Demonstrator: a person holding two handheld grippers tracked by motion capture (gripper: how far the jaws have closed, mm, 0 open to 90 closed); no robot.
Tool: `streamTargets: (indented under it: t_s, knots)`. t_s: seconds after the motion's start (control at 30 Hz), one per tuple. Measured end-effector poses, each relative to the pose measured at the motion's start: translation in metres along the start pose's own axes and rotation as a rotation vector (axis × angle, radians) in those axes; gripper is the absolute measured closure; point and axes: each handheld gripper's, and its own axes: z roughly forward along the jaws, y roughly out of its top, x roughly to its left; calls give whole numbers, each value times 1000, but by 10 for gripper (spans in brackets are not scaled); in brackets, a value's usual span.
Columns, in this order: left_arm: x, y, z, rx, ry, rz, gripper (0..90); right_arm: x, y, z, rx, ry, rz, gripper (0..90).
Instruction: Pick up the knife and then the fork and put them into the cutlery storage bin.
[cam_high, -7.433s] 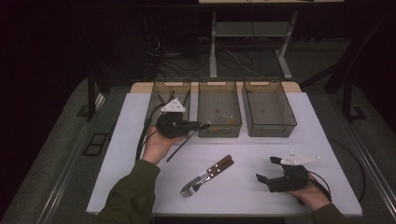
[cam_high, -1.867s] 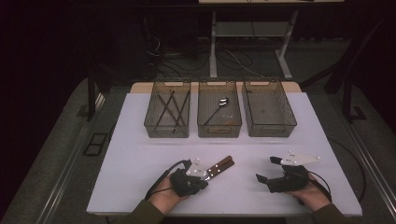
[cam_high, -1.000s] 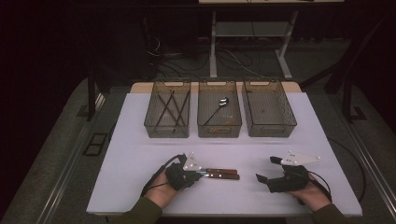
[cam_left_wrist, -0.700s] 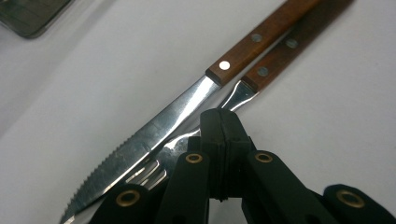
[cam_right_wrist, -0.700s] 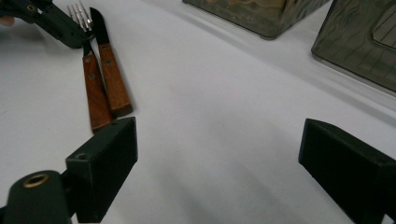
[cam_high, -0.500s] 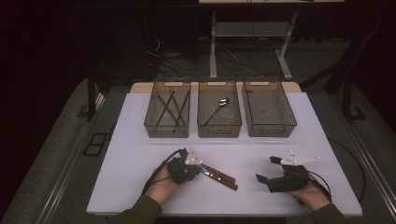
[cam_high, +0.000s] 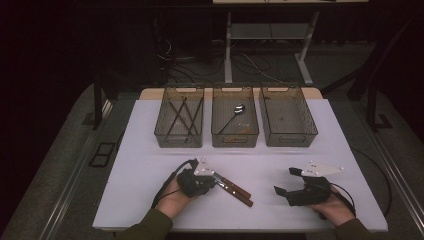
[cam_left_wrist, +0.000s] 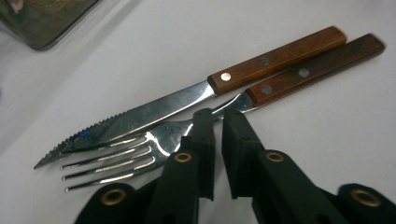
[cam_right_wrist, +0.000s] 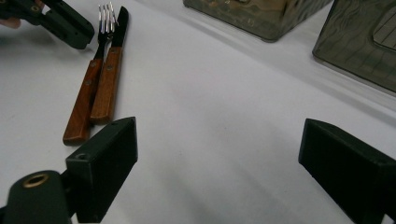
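A knife (cam_left_wrist: 187, 100) and a fork (cam_left_wrist: 140, 149), both with wooden handles, lie side by side on the white table (cam_high: 280, 157). In the high view the pair (cam_high: 235, 187) slants toward the lower right. My left gripper (cam_left_wrist: 218, 116) sits low over the fork's neck. Its jaws have just been opening and now stand a narrow slit apart, not pressing on the fork. My left gripper (cam_high: 210, 181) rests at the pair's blade end. My right gripper (cam_high: 284, 181) stays on the table to the right, jaws wide open (cam_right_wrist: 219, 154) and empty, facing the knife (cam_right_wrist: 109, 70) and fork (cam_right_wrist: 84, 102).
Three clear bins stand in a row at the back. The left bin (cam_high: 179, 142) holds thin dark sticks, the middle bin (cam_high: 235, 142) holds a spoon (cam_high: 239, 108), and the right bin (cam_high: 289, 142) looks empty. Cables trail from both grippers. The table's front edge is close to my hands.
The knife and fork have swung clockwise under my left gripper, handles going from upper right to lower right. My right gripper has kept still.
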Motion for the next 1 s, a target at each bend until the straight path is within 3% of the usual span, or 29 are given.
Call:
streamTargets:
  t_s: [0.17, 0.33, 0.63, 0.8, 0.9, 1.0]
  knots:
    - [4, -13, -13, -83, -37, -48, 598, 1, 4, 0, 8, 11, -1, 121]
    - [7, -22, -20, -130, -37, -63, 394, 2, 12, 0, 39, 30, 12, 138]
    - [9, -38, -34, -227, -23, -119, 164, 7, 24, 7, 99, 54, 4, 142]
    - [11, -44, -38, -254, -7, -141, 74, 12, 33, 17, 113, 55, -20, 164]
    - [12, -46, -40, -267, -8, -151, 0, 17, 41, 24, 111, 82, -29, 183]
    - [13, -48, -41, -263, -9, -153, 0, 22, 49, 30, 115, 112, -40, 253]
